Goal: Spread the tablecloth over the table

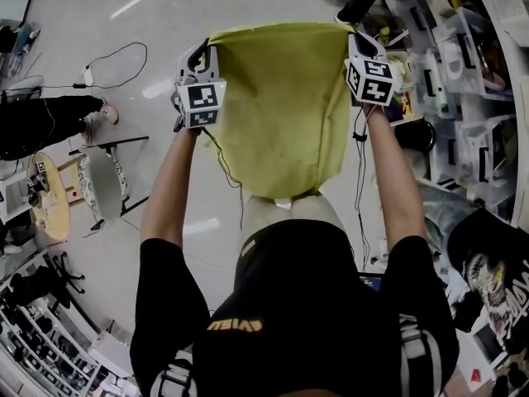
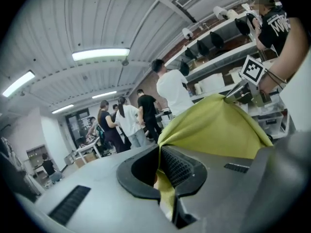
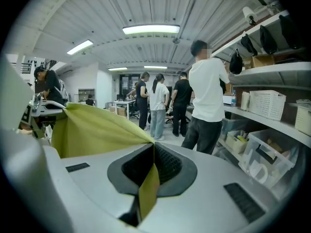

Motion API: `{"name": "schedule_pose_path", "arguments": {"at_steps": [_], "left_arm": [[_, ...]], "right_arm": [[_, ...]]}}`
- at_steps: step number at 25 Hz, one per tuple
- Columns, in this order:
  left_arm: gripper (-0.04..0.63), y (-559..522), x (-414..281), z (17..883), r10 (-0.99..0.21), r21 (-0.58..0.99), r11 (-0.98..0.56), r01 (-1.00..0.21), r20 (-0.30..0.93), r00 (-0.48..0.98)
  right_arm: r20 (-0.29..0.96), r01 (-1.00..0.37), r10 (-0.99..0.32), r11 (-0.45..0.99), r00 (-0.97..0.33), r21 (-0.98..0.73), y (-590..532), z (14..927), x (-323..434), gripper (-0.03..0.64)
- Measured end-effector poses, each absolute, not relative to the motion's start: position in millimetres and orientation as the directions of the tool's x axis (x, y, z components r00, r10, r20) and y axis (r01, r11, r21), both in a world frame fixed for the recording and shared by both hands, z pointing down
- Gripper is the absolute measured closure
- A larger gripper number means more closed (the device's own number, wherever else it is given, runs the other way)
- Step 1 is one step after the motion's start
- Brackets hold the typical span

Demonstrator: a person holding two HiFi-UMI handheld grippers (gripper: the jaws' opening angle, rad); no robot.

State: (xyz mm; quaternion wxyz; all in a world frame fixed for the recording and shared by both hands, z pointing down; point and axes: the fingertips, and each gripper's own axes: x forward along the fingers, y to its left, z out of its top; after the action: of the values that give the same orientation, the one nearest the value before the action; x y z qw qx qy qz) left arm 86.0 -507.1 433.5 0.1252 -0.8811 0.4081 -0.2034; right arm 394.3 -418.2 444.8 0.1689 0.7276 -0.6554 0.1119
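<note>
A yellow-green tablecloth (image 1: 281, 106) hangs in the air in front of the person, stretched between both grippers and drooping down toward the person's chest. My left gripper (image 1: 205, 52) is shut on the cloth's upper left corner, and my right gripper (image 1: 354, 40) is shut on its upper right corner. In the left gripper view the tablecloth (image 2: 216, 130) runs out of the shut jaws to the right, toward the other gripper's marker cube (image 2: 253, 69). In the right gripper view the tablecloth (image 3: 92, 127) fans out leftward from the pinched jaws. No table surface under the cloth shows.
Shelving with plastic bins (image 1: 463, 64) lines the right side. A round yellow stool (image 1: 50, 197) and a chair (image 1: 103, 180) stand at left, with cables (image 1: 107, 69) on the floor. Several people (image 3: 160, 101) stand ahead down the aisle; one in white (image 3: 206, 98) is close by at the shelves.
</note>
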Motion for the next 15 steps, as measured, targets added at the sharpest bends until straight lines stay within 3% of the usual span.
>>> {"name": "schedule_pose_path", "arguments": {"at_steps": [6,15], "left_arm": [[0.575,-519.4,86.9,481.5,-0.762,-0.468,-0.648,-0.601,0.384,0.522],[0.575,-503.1,80.6,564.8,-0.713,-0.393,-0.684,-0.614,0.538,0.450]], "right_arm": [[0.477,-0.991,-0.871,-0.072,0.117,0.111,-422.2,482.5,391.4,0.609],[0.614,-0.991,-0.781,-0.049,0.115,0.124,-411.3,551.8,377.0,0.607]]}}
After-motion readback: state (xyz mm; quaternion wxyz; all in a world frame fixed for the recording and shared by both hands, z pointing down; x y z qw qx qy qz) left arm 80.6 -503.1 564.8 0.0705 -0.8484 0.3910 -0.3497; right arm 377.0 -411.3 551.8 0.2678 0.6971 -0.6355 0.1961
